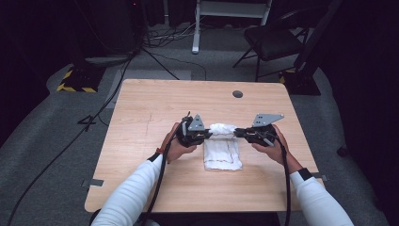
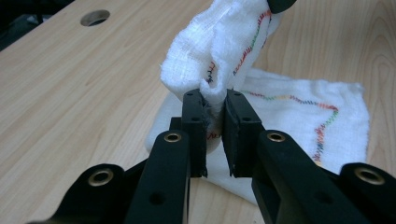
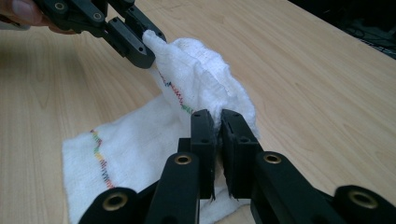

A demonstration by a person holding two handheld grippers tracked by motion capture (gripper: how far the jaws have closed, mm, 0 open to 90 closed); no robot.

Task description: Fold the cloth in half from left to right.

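Two grippers, one cloth, all at the middle of the wooden table (image 1: 141,108).

Left gripper (image 1: 203,135), in the person's left hand (image 1: 175,147): jaws clenched on a bunched corner of the white cloth (image 1: 222,147). In the left gripper view, that fabric (image 2: 219,51) squeezed between the two black jaws of the left gripper (image 2: 215,100) and rising above their tips as a crumpled fold, with a line of coloured stitching along its edge.

Right gripper (image 1: 241,133), in the right hand (image 1: 273,148): jaws likewise pinched shut on the cloth. In the right gripper view, the fabric (image 3: 201,88) pressed into the narrow gap of the right gripper (image 3: 218,115), and farther off the left gripper (image 3: 144,46) gripping the opposite corner of the same raised edge.

Far edge of the cloth lifted off the table and held between the two sets of jaws, one corner each. Near part of it lying flat on the tabletop, toward the person, below and between the grippers. Round hole (image 1: 237,94) in the table well beyond the cloth. Folding chair (image 1: 273,40) on the floor past the far edge.
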